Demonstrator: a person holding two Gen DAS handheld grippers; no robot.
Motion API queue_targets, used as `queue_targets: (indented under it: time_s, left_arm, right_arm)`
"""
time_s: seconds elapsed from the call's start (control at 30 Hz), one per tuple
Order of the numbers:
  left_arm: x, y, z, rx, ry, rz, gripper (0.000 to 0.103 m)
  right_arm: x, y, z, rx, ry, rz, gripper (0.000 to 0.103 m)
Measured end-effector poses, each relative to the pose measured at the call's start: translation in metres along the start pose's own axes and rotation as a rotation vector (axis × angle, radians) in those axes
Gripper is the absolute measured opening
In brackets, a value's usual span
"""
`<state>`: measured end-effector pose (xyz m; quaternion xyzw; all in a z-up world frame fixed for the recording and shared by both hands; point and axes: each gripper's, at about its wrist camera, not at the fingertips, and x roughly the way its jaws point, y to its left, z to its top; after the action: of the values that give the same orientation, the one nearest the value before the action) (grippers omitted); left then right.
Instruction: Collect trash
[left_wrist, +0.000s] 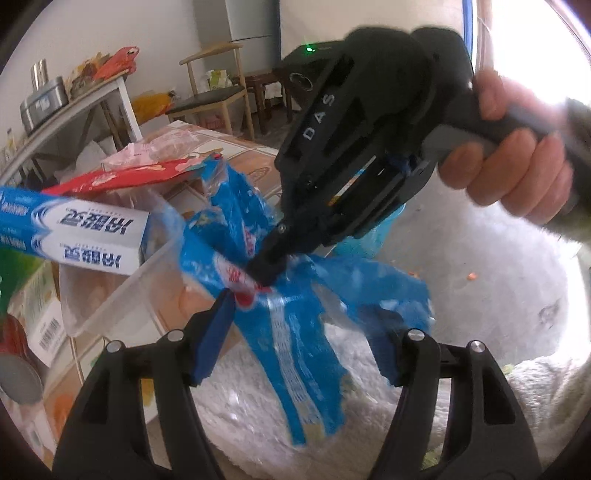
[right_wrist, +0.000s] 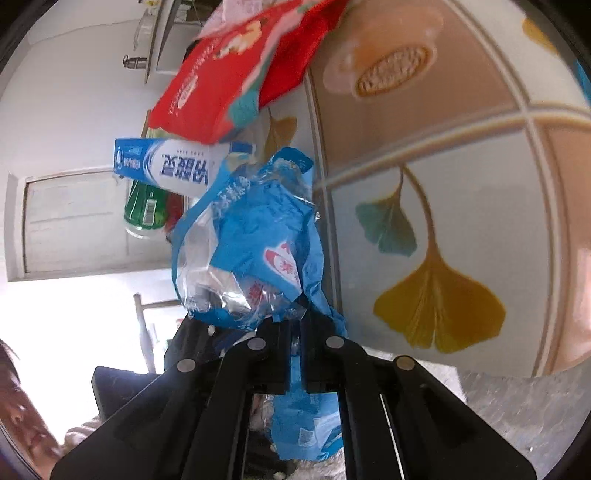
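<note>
- Two black hinged plastic tools are ours at this moment: our left tool (left_wrist: 301, 332) stands spread, its flat blue pads apart with the wrapper passing between them and neither pad pressing on it.
- Our right tool (right_wrist: 294, 363) is pressed together, pinching the blue wrapper (left_wrist: 284, 295), a thin crinkled plastic film with clear glossy patches, white print and a red-and-white mark; it hangs in twisted strips above a white fleecy surface (left_wrist: 480, 295).
- From the right wrist view we see the same film bunched above the closed pads, part of it trailing below them.
- Just beyond the wrapper we see a clear, rounded-corner plastic tub (left_wrist: 122, 288), and jutting over it a long rectangular blue-and-white toothpaste box (left_wrist: 74, 229) of smooth card.
- Beside the box lies a flat, glossy red packet (left_wrist: 122, 179); in the right wrist view a green can (right_wrist: 144, 210) shows beneath the box.
- These things sit on the table (right_wrist: 461, 184), covered by a smooth cloth printed with squares and fan-shaped ginkgo leaves in teal and yellow.
- Our right hand (left_wrist: 517, 162) wraps the tool's dark handle.
- Far off stand a wooden chair (left_wrist: 210, 96) with a dark seat and a white shelf bearing a metal tin (left_wrist: 44, 103).
</note>
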<state>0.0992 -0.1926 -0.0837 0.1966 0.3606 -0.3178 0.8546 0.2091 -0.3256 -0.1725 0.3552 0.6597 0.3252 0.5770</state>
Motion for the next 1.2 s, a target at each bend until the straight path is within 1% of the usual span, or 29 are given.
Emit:
queue_targets:
  time_s: [0.1,0.2,0.3,0.37,0.5,0.57,0.6,0.67,0.7,0.73,0.77,0.8,0.87,0.97,1.07,1.1,1.13,1.2]
  left_arm:
    - [0.008,0.001,0.003,0.014,0.011,0.011,0.064]
    - [0.003,-0.001,0.0,0.024,0.003,0.02,0.058]
    - [0.001,0.0,-0.001,0.031,-0.008,0.03,0.047]
    - [-0.001,0.002,-0.001,0.029,-0.014,0.033,0.035]
    - [-0.003,0.006,0.0,0.01,-0.019,0.01,0.028]
    - [-0.004,0.006,-0.001,0.015,-0.023,0.014,0.02]
    - [-0.006,0.005,-0.003,0.014,-0.028,0.002,0.019]
    - [-0.008,0.005,-0.003,0.012,-0.03,-0.023,0.013]
    - [-0.007,0.004,-0.003,0.013,-0.029,-0.028,0.012]
    - [-0.007,0.004,-0.004,0.017,-0.031,-0.024,0.011]
    - [-0.009,0.003,-0.004,0.015,-0.035,-0.024,0.011]
    - [-0.01,0.005,-0.004,0.007,-0.041,-0.029,0.011]
    - [-0.014,0.008,-0.005,-0.013,-0.052,-0.041,0.01]
    - [-0.018,0.012,-0.007,-0.048,-0.065,-0.064,0.009]
    - [-0.019,0.017,-0.007,-0.085,-0.073,-0.094,0.008]
    - [-0.019,0.019,-0.007,-0.1,-0.076,-0.109,0.008]
    - [-0.019,0.022,-0.006,-0.121,-0.077,-0.135,0.008]
    - [-0.018,0.026,-0.005,-0.153,-0.078,-0.176,0.007]
  right_arm:
    - [0.004,0.002,-0.004,-0.005,0.034,-0.001,0.004]
    - [0.008,0.005,-0.008,-0.016,0.055,0.01,0.004]
    - [0.012,0.009,-0.008,-0.02,0.069,0.026,0.004]
    - [0.011,0.009,-0.009,-0.024,0.078,0.035,0.004]
    - [0.011,0.017,-0.011,-0.045,0.076,0.019,0.004]
    - [0.007,0.024,-0.013,-0.071,0.077,-0.005,0.004]
    - [0.004,0.026,-0.015,-0.078,0.078,-0.009,0.005]
    - [-0.004,0.029,-0.018,-0.091,0.072,0.0,0.013]
    - [-0.009,0.032,-0.018,-0.103,0.065,-0.003,0.027]
    - [-0.018,0.037,-0.02,-0.126,0.048,-0.028,0.049]
    - [-0.025,0.04,-0.021,-0.139,0.03,-0.048,0.059]
    - [-0.034,0.044,-0.021,-0.154,0.011,-0.059,0.064]
    - [-0.049,0.05,-0.019,-0.154,-0.01,-0.06,0.064]
    - [-0.081,0.061,-0.008,-0.173,-0.092,-0.114,0.064]
    - [-0.103,0.091,0.021,-0.225,-0.218,-0.19,0.064]
    - [-0.106,0.102,0.033,-0.247,-0.263,-0.22,0.067]
    - [-0.107,0.111,0.043,-0.258,-0.294,-0.234,0.076]
    - [-0.107,0.127,0.078,-0.276,-0.366,-0.258,0.081]
